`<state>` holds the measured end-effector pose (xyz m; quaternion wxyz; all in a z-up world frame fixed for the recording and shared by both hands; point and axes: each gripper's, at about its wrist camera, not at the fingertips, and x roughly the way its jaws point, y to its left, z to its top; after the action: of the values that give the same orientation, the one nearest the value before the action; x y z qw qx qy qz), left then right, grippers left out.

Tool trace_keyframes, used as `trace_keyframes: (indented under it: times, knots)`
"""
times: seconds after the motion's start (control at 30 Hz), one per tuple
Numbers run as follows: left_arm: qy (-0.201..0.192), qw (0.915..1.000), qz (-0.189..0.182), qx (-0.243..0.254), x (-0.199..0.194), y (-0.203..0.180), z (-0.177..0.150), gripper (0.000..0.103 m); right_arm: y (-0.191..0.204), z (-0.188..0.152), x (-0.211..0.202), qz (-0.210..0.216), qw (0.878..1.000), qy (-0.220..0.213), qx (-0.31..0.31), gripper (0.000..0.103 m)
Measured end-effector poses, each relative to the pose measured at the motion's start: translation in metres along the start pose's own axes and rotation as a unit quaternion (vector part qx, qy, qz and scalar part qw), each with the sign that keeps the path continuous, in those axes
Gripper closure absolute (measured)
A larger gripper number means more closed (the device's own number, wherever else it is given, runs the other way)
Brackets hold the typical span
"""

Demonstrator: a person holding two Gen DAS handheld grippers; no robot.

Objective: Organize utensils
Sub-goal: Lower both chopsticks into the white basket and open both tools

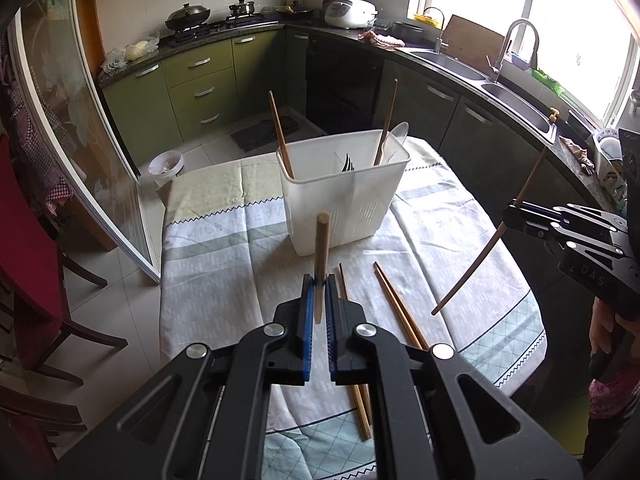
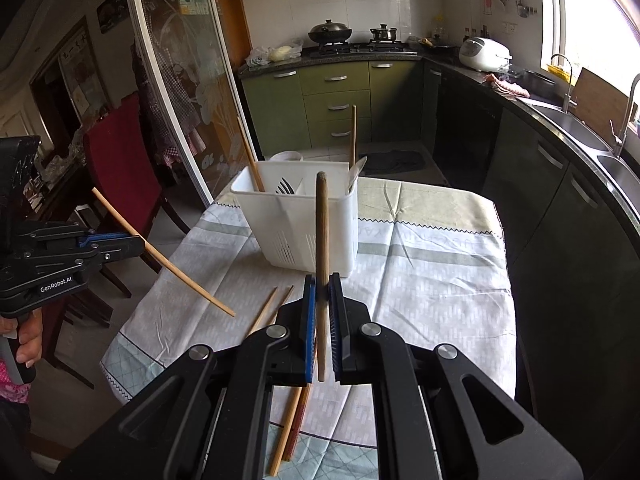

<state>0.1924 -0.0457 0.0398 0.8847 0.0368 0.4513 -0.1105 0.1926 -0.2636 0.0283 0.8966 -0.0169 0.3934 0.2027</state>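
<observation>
A white utensil holder (image 1: pixel 340 196) (image 2: pixel 304 224) stands on the table's cloth with two chopsticks (image 1: pixel 280 140), a white spoon (image 1: pixel 394 140) and dark fork tines (image 1: pixel 347 163) in it. My left gripper (image 1: pixel 319 282) is shut on a wooden chopstick (image 1: pixel 321 248), held upright above the table in front of the holder. It also shows in the right wrist view (image 2: pixel 136 240). My right gripper (image 2: pixel 321 286) is shut on another chopstick (image 2: pixel 322 240), also upright; in the left wrist view (image 1: pixel 510 210) it holds that chopstick (image 1: pixel 480 256) slanted. Loose chopsticks (image 1: pixel 396 304) (image 2: pixel 276 312) lie on the cloth.
The table (image 1: pixel 224 264) has a patterned cloth. A red chair (image 2: pixel 120 160) stands at its left side, beside a sliding glass door (image 1: pixel 80 140). Kitchen counters with a sink (image 1: pixel 460 64), stove (image 1: pixel 208 24) and rice cooker (image 1: pixel 350 12) run behind. A small bin (image 1: pixel 166 166) sits on the floor.
</observation>
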Motion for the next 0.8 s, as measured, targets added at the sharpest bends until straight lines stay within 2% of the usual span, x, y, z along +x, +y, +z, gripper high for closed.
trace_keyframes:
  times: [0.13,0.47,0.67,0.8]
  knots:
    - [-0.016,0.9998,-0.003,0.01,-0.018,-0.007,0.023,0.097,0.005,0.027,-0.021,0.006,0.999,-0.032,-0.005,0.096]
    - [-0.084,0.9961,0.011,0.026,-0.067,-0.019,0.084,0.097,0.012,0.104,-0.065,0.032,0.994,-0.109,0.001,0.096]
    - [-0.122,0.9922,0.012,0.022,-0.084,-0.016,0.121,0.097,0.01,0.147,-0.06,0.031,0.99,-0.137,0.011,0.096]
    - [-0.136,0.9903,0.017,0.021,-0.077,-0.015,0.143,0.097,0.007,0.163,-0.036,0.019,0.991,-0.133,0.011,0.096]
